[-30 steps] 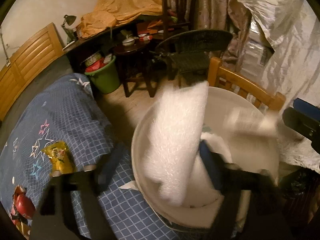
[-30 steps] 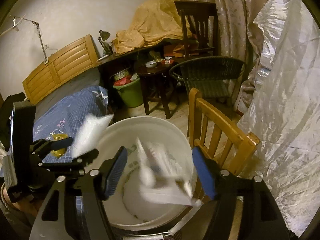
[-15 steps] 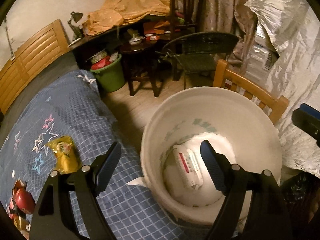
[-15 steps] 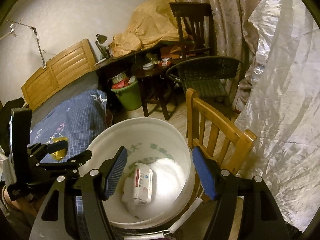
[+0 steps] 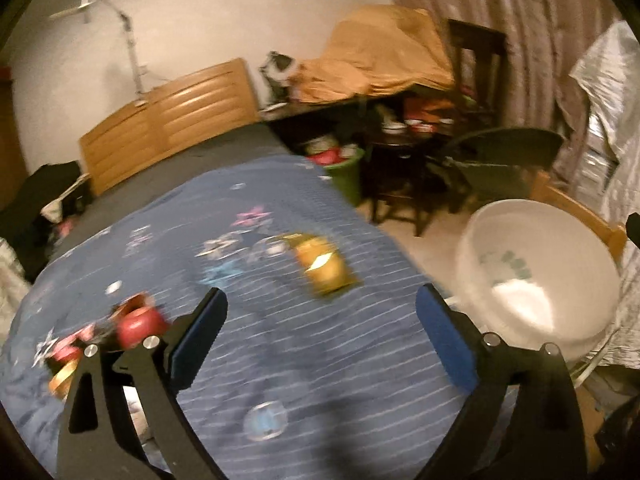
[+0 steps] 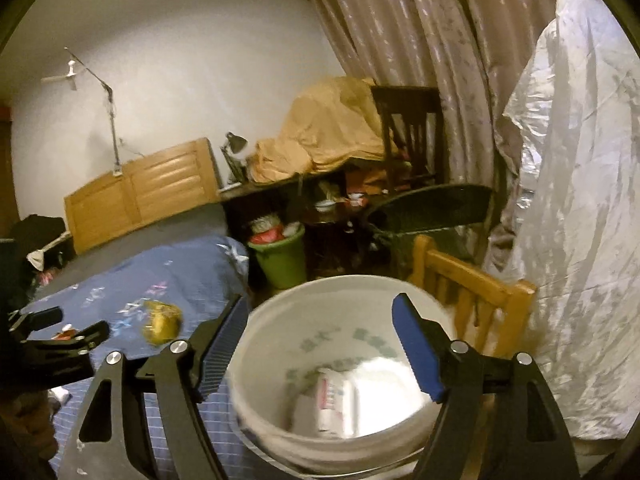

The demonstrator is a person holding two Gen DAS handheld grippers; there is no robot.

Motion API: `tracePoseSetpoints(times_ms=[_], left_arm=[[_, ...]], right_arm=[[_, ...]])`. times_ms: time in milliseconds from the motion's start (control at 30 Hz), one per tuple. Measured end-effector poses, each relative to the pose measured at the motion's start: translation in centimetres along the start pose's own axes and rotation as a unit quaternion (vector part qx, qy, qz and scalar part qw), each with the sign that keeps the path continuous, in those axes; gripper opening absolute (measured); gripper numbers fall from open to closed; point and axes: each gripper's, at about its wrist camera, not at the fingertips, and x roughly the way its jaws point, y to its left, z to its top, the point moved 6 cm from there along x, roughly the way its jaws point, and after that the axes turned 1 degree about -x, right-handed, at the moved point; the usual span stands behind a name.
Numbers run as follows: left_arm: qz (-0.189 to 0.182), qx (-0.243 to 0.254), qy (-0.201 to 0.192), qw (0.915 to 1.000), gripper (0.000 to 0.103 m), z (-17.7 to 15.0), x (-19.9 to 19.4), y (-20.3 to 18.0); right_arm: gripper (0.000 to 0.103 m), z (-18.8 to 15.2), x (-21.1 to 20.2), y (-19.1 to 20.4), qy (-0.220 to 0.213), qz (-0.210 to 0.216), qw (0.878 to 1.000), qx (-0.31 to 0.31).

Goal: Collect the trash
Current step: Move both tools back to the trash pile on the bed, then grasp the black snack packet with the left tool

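While 1 second ago the left gripper (image 5: 320, 344) held white foam over the bucket (image 5: 472, 248), it now faces the bed (image 5: 280, 360), its fingers just opened wider with nothing between them. The foam and a packet (image 6: 332, 400) lie inside the bucket, at the bed's right edge. The right gripper (image 6: 320, 348) hangs over the bucket, its fingers also just spread further and empty. A yellow wrapper (image 5: 324, 268) lies on the blue bedspread ahead of the left gripper, red trash (image 5: 136, 324) beside its left finger. A wooden chair (image 6: 472, 280) stands behind the bucket, a green bin (image 6: 280, 256) farther back.
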Motion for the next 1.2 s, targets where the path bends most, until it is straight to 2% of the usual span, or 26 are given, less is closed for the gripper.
tracePoseSetpoints(times_ms=[233, 333, 433, 567, 733, 867, 900, 967, 1100, 1200], left_arm=[[0.049, -0.067, 0.007, 0.9966, 0.095, -3.2, -3.5, 10.5], [0.057, -0.098, 0.022, 0.9933, 0.095, -5.0, -4.6, 15.1], [0.069, -0.123, 0.039, 0.9892, 0.095, -7.2, -5.3, 19.5], [0.092, -0.156, 0.066, 0.9813, 0.095, -10.9, -5.9, 26.2], [0.107, -0.229, 0.094, 0.9629, 0.094, -15.6, -6.7, 33.6], [0.111, -0.267, 0.099, 0.9522, 0.094, -18.2, -7.1, 38.0], [0.112, -0.274, 0.1, 0.95, 0.094, -18.6, -6.9, 39.0], [0.116, -0.273, 0.101, 0.9497, 0.094, -18.4, -6.6, 39.8], [0.113, -0.233, 0.089, 0.9618, 0.094, -16.8, -5.1, 40.3], [0.101, -0.238, 0.087, 0.962, 0.094, -15.7, -2.3, 41.9]], right_arm=[[0.081, -2.9, 0.4, 7.4, 0.033, 0.059, 0.997, -0.028], [0.082, -4.3, 0.3, 11.8, 0.051, 0.103, 0.992, -0.051], [0.083, -5.8, 0.0, 16.8, 0.067, 0.156, 0.982, -0.086], [0.084, -8.2, -1.0, 23.7, 0.095, 0.237, 0.957, -0.135], [0.085, -11.4, -2.8, 31.7, 0.123, 0.319, 0.921, -0.187], [0.085, -13.0, -3.8, 36.4, 0.136, 0.36, 0.895, -0.226], [0.085, -13.1, -3.9, 37.2, 0.137, 0.365, 0.891, -0.232], [0.085, -13.3, -4.3, 39.1, 0.137, 0.378, 0.883, -0.241], [0.085, -13.5, -4.6, 41.1, 0.147, 0.4, 0.87, -0.246], [0.085, -13.5, -4.7, 42.1, 0.152, 0.405, 0.865, -0.253]])
